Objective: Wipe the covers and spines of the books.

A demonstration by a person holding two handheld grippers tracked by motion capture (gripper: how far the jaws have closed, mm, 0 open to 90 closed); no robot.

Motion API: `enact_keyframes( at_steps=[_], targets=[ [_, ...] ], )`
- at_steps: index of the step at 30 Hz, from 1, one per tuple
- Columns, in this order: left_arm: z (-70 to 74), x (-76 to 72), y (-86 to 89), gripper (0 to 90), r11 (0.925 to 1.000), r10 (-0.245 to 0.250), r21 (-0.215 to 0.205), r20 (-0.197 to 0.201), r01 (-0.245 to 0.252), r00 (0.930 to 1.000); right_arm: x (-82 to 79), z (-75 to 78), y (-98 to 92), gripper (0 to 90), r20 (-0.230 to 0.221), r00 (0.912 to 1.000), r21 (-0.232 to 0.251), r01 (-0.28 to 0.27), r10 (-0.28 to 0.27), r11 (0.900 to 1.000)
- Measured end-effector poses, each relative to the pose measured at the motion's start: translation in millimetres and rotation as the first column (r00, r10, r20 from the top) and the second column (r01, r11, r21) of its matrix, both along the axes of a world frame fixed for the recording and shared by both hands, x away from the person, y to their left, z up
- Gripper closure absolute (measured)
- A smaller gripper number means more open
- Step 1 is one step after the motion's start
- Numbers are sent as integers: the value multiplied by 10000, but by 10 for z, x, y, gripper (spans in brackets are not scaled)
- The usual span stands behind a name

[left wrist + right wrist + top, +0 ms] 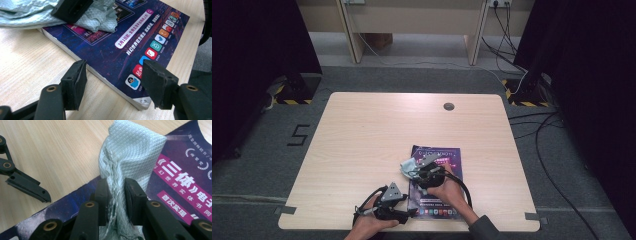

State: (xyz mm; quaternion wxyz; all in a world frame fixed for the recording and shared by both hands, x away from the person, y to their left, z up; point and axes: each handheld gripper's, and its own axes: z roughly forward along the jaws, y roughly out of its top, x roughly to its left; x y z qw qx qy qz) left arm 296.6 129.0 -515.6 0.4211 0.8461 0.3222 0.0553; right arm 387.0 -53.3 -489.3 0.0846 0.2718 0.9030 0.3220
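Left gripper (113,82) jaws straddle the book's (120,50) near corner, spread apart, pads not visibly pressing, probably there to stop the book sliding. Right gripper (116,192) is clamped on a bunched pale-green cloth (130,152), dragging it over the cover, likely wiping. Book lies flat near the table's (362,130) front edge.

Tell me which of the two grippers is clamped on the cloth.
The right gripper: its jaws pinch the pale green cloth over the book. The left gripper stands open astride the book's corner, holding nothing.
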Motion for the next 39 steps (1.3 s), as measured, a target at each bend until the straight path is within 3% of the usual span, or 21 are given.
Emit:
enact_keyframes(
  at_steps=[5,8,9,10,14,17,19,24,30,36,39],
  targets=[
    [-1,-3,4,363,9999,27,-104,-81,-28,10000,44,6,-221,754,-20,9993,-62,384,-384,9992],
    [32,-17,12,366,9996,-259,95,-298,262,9992,101,19,-599,755,150,9926,-278,1205,-1201,9923],
    [32,-17,12,365,9996,-259,95,-298,262,9992,101,19,-599,755,150,9926,-278,1205,-1201,9923],
    [29,-38,3,365,9994,-339,9,-360,339,9988,122,23,-816,755,149,9858,-276,1674,-1670,9855],
    [38,-90,-7,361,9986,-508,128,-395,514,9979,113,24,-1133,755,30,9723,-131,2336,-2336,9722],
    [40,-111,-8,358,9980,-579,219,-345,586,9977,101,21,-1186,755,-83,9691,10,2466,-2466,9691],
    [41,-133,-12,364,9978,-583,290,-278,591,9979,99,31,-1160,755,124,9716,-286,2366,-2364,9712],
    [45,-136,-32,391,9970,-539,553,-58,541,9985,101,31,-1147,755,224,9717,-375,2357,-2350,9711],
    [41,-28,-98,393,9969,-391,692,133,381,9991,201,26,-1130,756,501,9671,-560,2519,-2493,9661],
    [37,81,-149,399,9968,-196,781,289,173,9994,367,27,-1084,743,525,9537,-608,2992,-2963,9523],
    [37,83,-149,398,9967,-214,784,297,191,9993,349,25,-1012,740,770,9565,-840,2874,-2813,9541]
  ],
)
